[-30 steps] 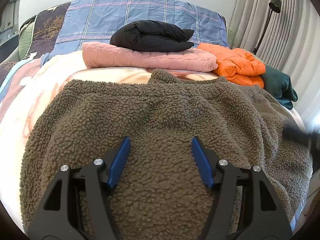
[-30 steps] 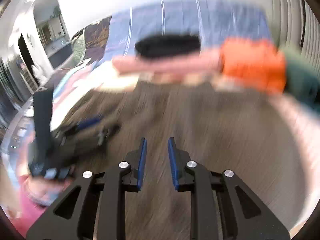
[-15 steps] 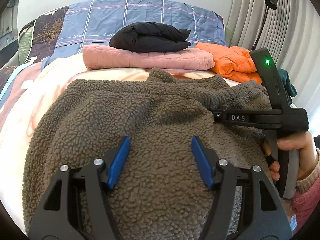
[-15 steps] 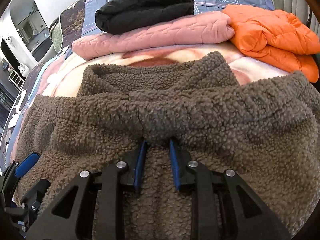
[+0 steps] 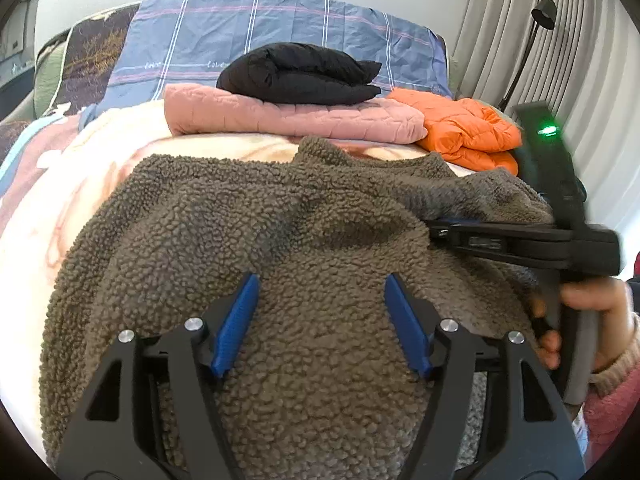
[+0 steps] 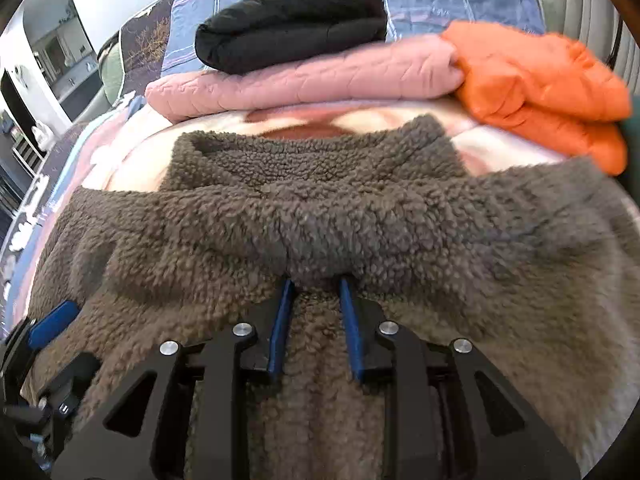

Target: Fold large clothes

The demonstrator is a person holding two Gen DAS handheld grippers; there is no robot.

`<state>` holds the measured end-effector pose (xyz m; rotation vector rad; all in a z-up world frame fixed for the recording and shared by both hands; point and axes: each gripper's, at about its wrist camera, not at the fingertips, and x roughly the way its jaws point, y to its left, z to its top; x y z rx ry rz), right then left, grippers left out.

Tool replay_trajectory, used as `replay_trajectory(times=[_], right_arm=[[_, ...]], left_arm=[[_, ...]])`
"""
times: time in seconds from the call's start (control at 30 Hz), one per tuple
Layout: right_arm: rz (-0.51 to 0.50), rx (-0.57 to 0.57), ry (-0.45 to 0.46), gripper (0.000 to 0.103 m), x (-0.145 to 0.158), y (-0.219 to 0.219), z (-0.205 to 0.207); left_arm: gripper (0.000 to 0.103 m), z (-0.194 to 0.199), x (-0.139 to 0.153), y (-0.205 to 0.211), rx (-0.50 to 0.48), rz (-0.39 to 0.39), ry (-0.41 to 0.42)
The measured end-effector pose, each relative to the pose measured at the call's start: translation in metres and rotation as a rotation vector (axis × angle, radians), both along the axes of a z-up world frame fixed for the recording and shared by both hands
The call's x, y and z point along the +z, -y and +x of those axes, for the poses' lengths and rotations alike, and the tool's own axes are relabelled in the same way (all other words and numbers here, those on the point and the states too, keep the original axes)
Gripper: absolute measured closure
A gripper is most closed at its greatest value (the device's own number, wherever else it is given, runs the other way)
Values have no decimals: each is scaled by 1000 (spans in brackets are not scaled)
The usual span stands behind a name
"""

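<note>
A brown fleece jacket [image 5: 240, 220] lies spread on the bed, collar toward the pillows. My left gripper [image 5: 320, 280] hovers open over its near part, with only the fleece surface below the blue fingers. In the right wrist view my right gripper [image 6: 314, 284] pinches a folded-over ridge of the fleece jacket [image 6: 400, 220] at its fingertips; its jaws are opening with the fleece still between the pads. The left wrist view shows the right gripper [image 5: 436, 232] from the side, held by a person's hand [image 5: 592, 300]. The left gripper's blue finger [image 6: 52, 324] shows at the lower left.
Behind the jacket lie a folded pink quilted garment [image 5: 288, 120] with a black folded one [image 5: 300, 76] on top, and an orange puffer jacket [image 5: 468, 132] to the right. A blue plaid pillow [image 5: 280, 24] stands at the back. Curtains and a lamp [image 5: 544, 12] are at right.
The right gripper came in from the right and down, carrying a fold of fleece over the jacket's body, and its fingers have spread slightly. The left gripper has stayed put.
</note>
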<state>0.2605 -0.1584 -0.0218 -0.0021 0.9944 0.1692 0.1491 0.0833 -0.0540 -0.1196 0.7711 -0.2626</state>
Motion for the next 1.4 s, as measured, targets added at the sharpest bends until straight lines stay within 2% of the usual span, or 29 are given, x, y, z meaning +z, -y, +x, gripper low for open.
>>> replay_trajectory(times=[0.03, 0.1, 0.17, 0.23, 0.3, 0.37, 0.4, 0.47, 0.53, 0.63, 0.67, 0.8, 0.9, 1.0, 1.13, 1.17, 1.2, 1.4], right_arm=[[-27, -20, 52, 62, 16, 0, -17], [-9, 0, 139, 60, 39, 1, -50], [14, 60, 191, 57, 53, 0, -83], [-21, 108, 240, 47, 59, -9, -119], [-82, 209, 285, 43, 57, -29, -157], [-145, 333, 331, 36, 51, -54, -191], [-173, 386, 353, 30, 49, -65, -205], [-219, 504, 395, 28, 43, -95, -233], [-234, 577, 419, 25, 37, -121, -252], [-291, 653, 446, 25, 24, -149, -265], [-337, 680, 462, 25, 18, -162, -268], [-391, 732, 472, 25, 6, -191, -270], [-446, 759, 479, 25, -2, -206, -273], [-517, 792, 486, 25, -15, -216, -280], [-622, 814, 495, 25, -33, -227, -276], [-646, 816, 503, 24, -38, -228, -273], [-664, 819, 507, 18, -41, -231, -273], [-690, 828, 549, 16, -48, -253, -262]], left_arm=[[36, -2, 4, -6, -1, -20, -6], [36, -12, 15, -20, 0, -50, -1], [34, -31, 34, -47, 47, -46, 60], [31, -44, 46, -73, 109, -27, 111], [30, -50, 50, -105, 165, -43, 126], [29, -48, 42, -139, 192, -120, 71], [28, -44, 35, -153, 165, -188, 29], [28, -36, 16, -180, 136, -354, -45], [28, -33, 5, -194, 172, -376, -65], [26, -19, -6, -199, 112, -426, -107], [25, -13, -11, -199, 92, -440, -129], [25, 13, -29, -189, 29, -425, -224], [23, 28, -42, -178, -37, -453, -256], [22, 32, -56, -183, -69, -507, -237], [22, 23, -67, -191, -113, -571, -153], [22, 22, -68, -191, -111, -582, -142], [22, 20, -67, -192, -111, -586, -134], [22, 17, -66, -194, -122, -600, -115]])
